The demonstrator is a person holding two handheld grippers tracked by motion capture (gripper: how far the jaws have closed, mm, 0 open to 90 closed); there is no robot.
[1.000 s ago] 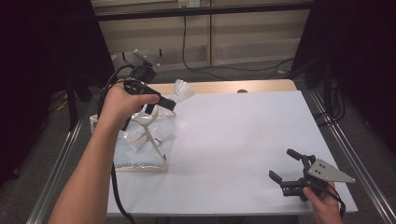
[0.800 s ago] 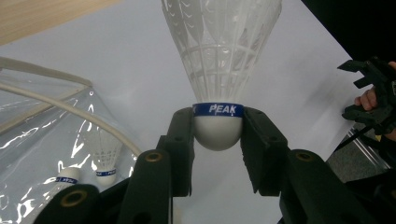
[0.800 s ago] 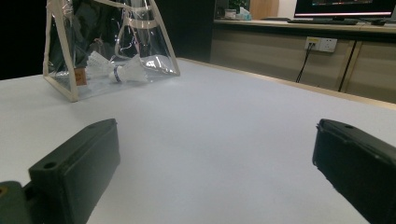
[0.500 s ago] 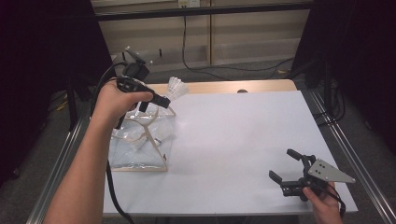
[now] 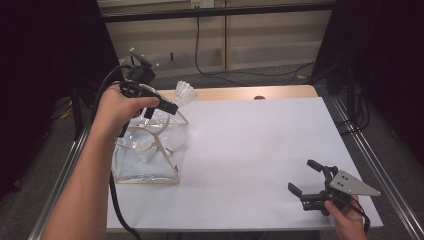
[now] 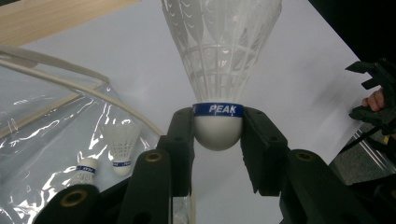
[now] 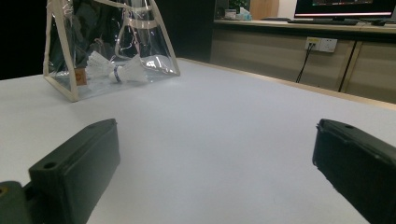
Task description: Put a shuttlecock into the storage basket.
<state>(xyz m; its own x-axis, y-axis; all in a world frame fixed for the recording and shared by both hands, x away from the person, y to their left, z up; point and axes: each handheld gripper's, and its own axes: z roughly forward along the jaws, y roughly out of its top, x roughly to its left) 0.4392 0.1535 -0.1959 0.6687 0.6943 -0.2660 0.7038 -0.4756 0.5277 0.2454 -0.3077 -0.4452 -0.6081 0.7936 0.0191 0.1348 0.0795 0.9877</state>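
Observation:
My left gripper [image 5: 170, 106] hangs over the top of a clear plastic bag [image 5: 150, 162] with beige trim, at the table's left. It is shut on the round cork of a white shuttlecock [image 5: 186, 92], whose feathers point away from the hand. In the left gripper view the pads [image 6: 180, 140] press both sides of the cork just under the blue band of the shuttlecock [image 6: 219, 56]. Inside the bag [image 6: 46, 116] lie two more shuttlecocks [image 6: 122, 145]. My right gripper [image 5: 303, 176] rests open and empty near the front right corner.
The white table top [image 5: 250, 145] stretches between the bag and the right gripper. A wooden strip [image 5: 260, 93] runs along its far edge, with cables on the floor beyond. The right gripper view shows the bag [image 7: 112, 42] standing far off to the left.
My left gripper has drifted slightly left and up with the shuttlecock, over the bag's opening. The right gripper has stayed put.

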